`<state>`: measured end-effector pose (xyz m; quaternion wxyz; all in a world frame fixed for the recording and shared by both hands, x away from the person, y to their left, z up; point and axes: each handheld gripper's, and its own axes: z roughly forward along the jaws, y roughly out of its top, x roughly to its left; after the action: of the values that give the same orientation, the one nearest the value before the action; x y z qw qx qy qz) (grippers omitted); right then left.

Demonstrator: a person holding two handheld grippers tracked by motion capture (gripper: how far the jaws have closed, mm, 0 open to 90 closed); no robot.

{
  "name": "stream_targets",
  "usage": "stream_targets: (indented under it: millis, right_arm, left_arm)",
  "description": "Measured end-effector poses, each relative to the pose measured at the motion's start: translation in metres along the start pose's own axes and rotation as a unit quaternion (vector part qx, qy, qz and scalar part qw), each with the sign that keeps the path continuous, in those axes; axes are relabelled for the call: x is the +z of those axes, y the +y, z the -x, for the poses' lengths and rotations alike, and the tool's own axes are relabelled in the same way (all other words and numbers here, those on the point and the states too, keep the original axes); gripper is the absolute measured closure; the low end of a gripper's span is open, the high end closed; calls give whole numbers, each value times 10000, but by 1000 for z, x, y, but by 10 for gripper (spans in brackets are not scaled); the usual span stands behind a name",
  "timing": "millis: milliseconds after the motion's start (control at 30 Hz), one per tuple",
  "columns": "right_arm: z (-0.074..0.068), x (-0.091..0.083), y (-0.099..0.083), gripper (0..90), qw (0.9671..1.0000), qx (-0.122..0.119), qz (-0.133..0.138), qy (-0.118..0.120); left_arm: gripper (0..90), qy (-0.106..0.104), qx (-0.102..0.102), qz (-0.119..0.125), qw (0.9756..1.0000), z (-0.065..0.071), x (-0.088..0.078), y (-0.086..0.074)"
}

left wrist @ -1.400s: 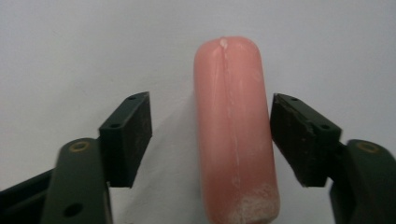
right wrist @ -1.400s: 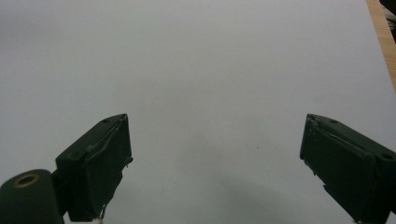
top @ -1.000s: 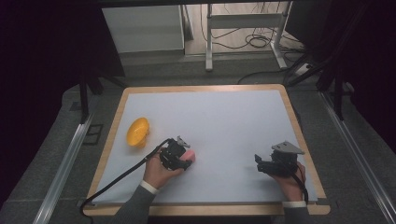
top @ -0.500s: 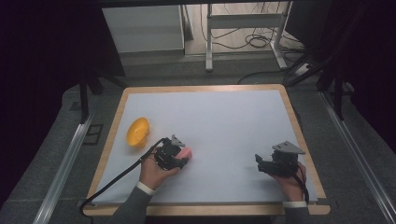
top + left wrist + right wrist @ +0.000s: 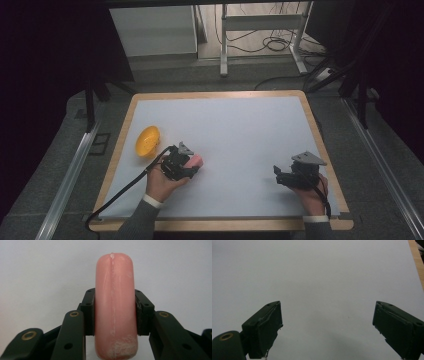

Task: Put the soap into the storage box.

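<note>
While the left claw [image 5: 115, 315] clamps the pink sausage [image 5: 115, 305] just above the worktop [image 5: 240, 130], carry it level toward the yellow bowl [image 5: 147, 141] nearby, keeping the squeeze gentle; the right claw [image 5: 327, 327] rests spread wide, holding nothing.

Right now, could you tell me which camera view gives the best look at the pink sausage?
The left gripper view: the pink sausage stands large there, clamped between the left gripper pads. In the high view it is a small pink end beside the hand. The right gripper view faces bare table.
</note>
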<state>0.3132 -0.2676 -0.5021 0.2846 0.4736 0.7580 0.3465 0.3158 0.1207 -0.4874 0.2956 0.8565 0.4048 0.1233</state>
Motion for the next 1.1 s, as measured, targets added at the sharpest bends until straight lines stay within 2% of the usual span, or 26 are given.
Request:
stream_targets:
  millis: [433,767,1100]
  right_arm:
    - [-1,1,-1,86,10000,-12,-28,0]
    - [-1,1,-1,86,10000,-14,-32,-4]
    - [-1,2,-1,85,10000,-14,-37,2]
  left_arm:
    - [601,16,-48,82,10000,-5,-5,-1]
    - [601,166,-133,206,9996,-16,-21,1]
    - [600,215,-159,218,9994,-23,-26,2]
